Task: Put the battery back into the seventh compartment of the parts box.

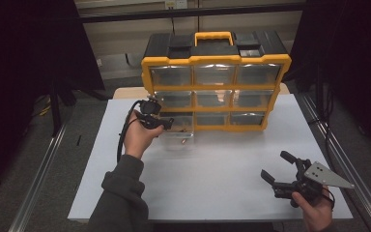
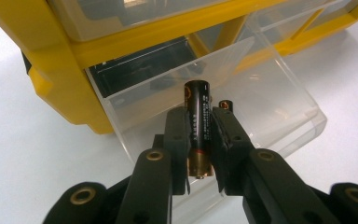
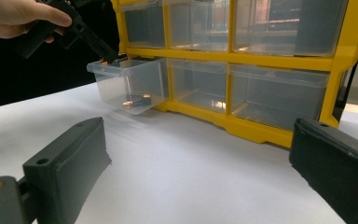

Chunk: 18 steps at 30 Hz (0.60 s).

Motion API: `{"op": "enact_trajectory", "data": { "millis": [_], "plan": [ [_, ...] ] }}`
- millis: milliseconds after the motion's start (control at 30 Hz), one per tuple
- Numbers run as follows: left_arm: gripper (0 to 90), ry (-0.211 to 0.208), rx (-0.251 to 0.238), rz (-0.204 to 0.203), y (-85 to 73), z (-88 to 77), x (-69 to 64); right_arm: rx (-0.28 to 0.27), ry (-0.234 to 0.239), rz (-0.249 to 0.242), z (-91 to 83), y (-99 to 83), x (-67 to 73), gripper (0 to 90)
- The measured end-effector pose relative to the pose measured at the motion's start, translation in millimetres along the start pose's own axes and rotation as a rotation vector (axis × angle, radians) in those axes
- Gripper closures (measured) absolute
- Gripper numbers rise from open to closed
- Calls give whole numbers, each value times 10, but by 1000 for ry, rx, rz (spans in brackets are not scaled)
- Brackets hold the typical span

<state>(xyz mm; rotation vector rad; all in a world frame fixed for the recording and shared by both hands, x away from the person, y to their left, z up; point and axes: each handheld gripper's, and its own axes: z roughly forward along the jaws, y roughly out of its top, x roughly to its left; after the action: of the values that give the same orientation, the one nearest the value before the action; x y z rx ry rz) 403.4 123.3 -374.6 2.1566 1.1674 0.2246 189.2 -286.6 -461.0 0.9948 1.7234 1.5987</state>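
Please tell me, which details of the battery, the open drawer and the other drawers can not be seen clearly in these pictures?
- Battery: left gripper view, label too small to read; the left hand-held gripper covers its sides.
- Open drawer: right gripper view, small items inside too blurred to identify.
- Organizer: high view, glare on the drawer fronts hides any contents.
- Right hand-held gripper: right gripper view, jaws cut off by the bottom edge.

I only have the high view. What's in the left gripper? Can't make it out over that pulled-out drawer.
Observer: A black battery, clamped between the left gripper pads, above the clear drawer.
Operator: Drawer empty?
Observer: No. The right gripper view shows at least one small battery lying on its floor.
Operator: Right gripper?
Observer: The right gripper has its jaws wide apart with nothing between them, low over the white table, facing the yellow organizer.
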Motion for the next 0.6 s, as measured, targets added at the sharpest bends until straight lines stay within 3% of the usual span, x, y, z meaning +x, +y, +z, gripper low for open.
{"op": "enact_trajectory", "data": {
  "millis": [67,100,233,267,400,533,600],
  "plan": [
    [774,1,-23,-36,-8,28,-15,-3,-4,5,2,-2,0,38],
    [775,7,4,0,-6,13,9,-3,-5,3,0,-2,-4,38],
    [770,-1,0,-5,-16,29,-8,-3,-4,4,-5,-5,-6,38],
    [756,-6,-22,-13,-23,26,-11,-4,-3,6,-6,-5,-6,38],
    [632,-22,-45,-1,-23,-14,-22,-3,-3,5,-7,-4,-5,38],
    [531,-67,-100,12,-42,-121,-70,-1,-5,8,-5,-11,-10,38],
    [477,-71,-117,19,-55,-148,-84,1,-6,6,-8,-13,-8,38]
  ]
}}
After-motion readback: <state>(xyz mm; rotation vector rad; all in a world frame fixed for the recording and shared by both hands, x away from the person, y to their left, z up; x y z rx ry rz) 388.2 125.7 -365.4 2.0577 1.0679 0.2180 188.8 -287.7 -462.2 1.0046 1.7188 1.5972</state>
